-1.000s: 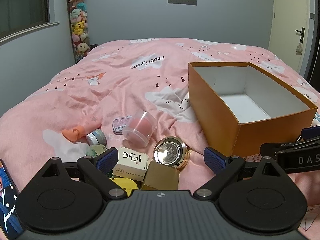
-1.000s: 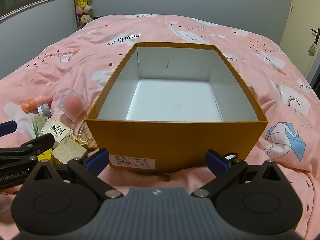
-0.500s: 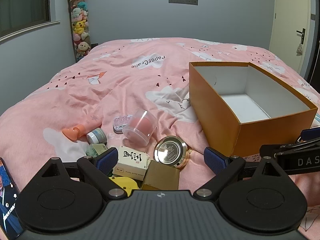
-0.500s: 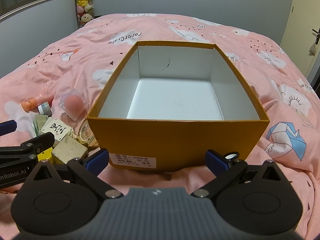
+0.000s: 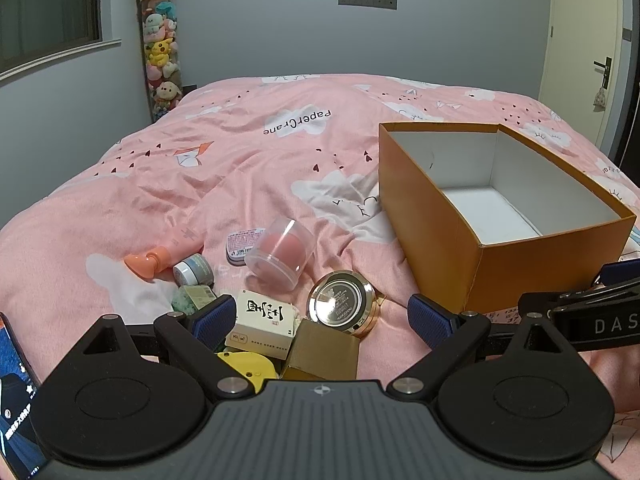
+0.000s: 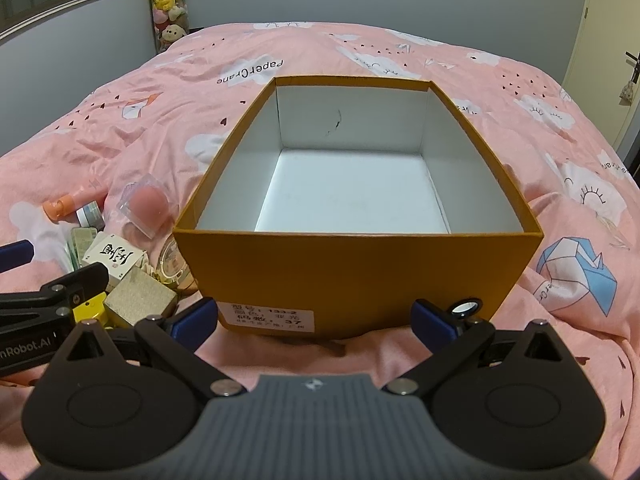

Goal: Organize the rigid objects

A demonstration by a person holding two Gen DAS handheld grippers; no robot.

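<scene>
An empty orange box (image 5: 432,224) with a white inside stands on the pink bed; it fills the right wrist view (image 6: 360,268). Left of it lies a pile: a clear jar with a pink sponge (image 5: 282,254), a round gold compact (image 5: 341,303), a white carton with black characters (image 5: 264,322), a brown cube box (image 5: 322,356), a yellow item (image 5: 244,364), a small grey jar (image 5: 193,270), an orange-capped tube (image 5: 150,262) and a flat pink tin (image 5: 242,242). My left gripper (image 5: 320,316) is open above the pile. My right gripper (image 6: 314,316) is open before the box's near wall.
A phone (image 5: 16,392) lies at the lower left. A column of plush toys (image 5: 160,48) stands in the far left corner. A door (image 5: 580,60) is at the far right. The pink duvet (image 5: 260,152) spreads beyond the pile.
Both grippers have edged slightly back and up, so the pile and the box sit a little lower in view. Nothing was grasped or moved.
</scene>
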